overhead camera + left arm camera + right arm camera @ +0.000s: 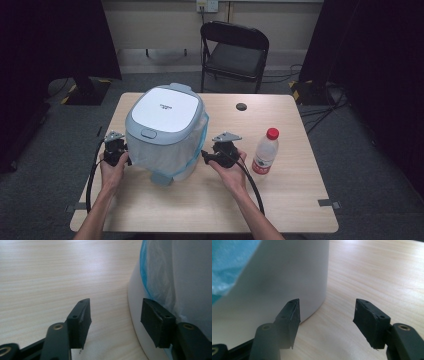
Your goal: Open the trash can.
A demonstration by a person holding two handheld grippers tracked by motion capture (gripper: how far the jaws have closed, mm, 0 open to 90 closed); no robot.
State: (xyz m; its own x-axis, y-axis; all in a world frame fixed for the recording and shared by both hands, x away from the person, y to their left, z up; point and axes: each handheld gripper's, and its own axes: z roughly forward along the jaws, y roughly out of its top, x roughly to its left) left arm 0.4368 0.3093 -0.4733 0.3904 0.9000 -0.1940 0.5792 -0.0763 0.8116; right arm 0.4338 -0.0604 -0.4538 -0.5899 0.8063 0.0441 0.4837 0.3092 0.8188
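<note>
Bin: I see the white lidded trash bin (165, 132), with its blue-edged liner bag (155, 277), standing left of centre on my table (280, 200).
Left gripper (116, 152): against the bin's left side, jaws parted, nothing between them.
Right gripper (220, 152): beside the bin's right side, jaws apart, empty.
Bottle: the water bottle (265, 151) stands right of my right gripper.

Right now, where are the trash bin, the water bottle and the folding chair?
trash bin (165, 111): high view, on its white lid.
water bottle (265, 155): high view, on the clear body below the red cap.
folding chair (235, 59): high view, on the black seat.
</note>
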